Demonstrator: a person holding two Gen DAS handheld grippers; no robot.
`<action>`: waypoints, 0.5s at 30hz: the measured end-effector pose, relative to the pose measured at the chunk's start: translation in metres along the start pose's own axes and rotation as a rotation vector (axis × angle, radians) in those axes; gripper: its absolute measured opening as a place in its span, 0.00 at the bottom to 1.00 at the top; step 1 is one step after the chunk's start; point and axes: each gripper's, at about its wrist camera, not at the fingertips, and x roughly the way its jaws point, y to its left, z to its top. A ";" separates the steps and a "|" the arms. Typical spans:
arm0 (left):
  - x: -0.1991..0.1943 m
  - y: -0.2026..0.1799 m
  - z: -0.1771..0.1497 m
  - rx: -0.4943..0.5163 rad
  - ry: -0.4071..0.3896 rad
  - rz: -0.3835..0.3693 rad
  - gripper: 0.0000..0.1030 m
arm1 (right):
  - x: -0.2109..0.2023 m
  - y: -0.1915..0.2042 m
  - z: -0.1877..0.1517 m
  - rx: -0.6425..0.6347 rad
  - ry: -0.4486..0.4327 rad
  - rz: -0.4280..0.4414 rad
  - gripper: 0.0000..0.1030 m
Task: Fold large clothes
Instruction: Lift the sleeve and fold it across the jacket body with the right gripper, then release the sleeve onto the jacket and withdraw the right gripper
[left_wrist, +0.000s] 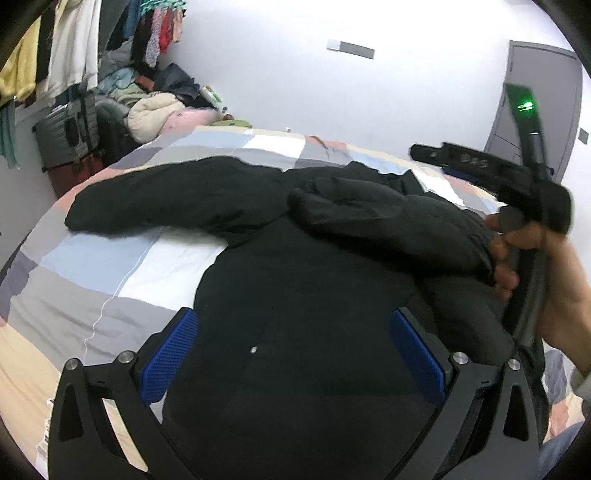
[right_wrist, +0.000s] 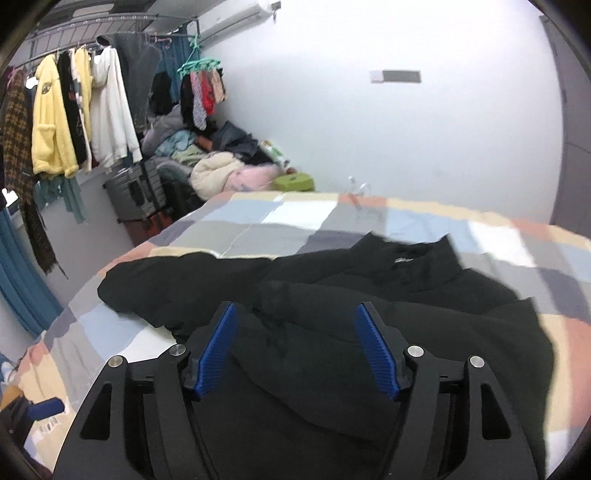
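Note:
A large black jacket lies spread on a bed with a patchwork cover. One sleeve stretches out to the left. The other sleeve lies folded across the body. My left gripper hovers open above the jacket's lower body, blue pads wide apart and nothing between them. In the right wrist view the jacket shows its collar at the far side. My right gripper is open above the folded sleeve, gripping no cloth. A hand holds that gripper's handle at the jacket's right edge.
Hanging clothes on a rail fill the left wall. Below them stand a dark suitcase and a heap of garments beside the bed's far corner. A grey door is at the right. The bed cover shows beyond the jacket.

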 end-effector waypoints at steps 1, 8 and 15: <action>-0.003 -0.004 0.001 0.005 -0.008 -0.003 1.00 | -0.010 -0.003 0.001 0.003 -0.010 -0.009 0.65; -0.025 -0.033 -0.003 0.075 -0.037 -0.033 1.00 | -0.092 -0.014 -0.010 -0.009 -0.104 -0.080 0.71; -0.060 -0.044 -0.003 0.087 -0.093 -0.072 1.00 | -0.144 -0.013 -0.037 -0.002 -0.134 -0.117 0.73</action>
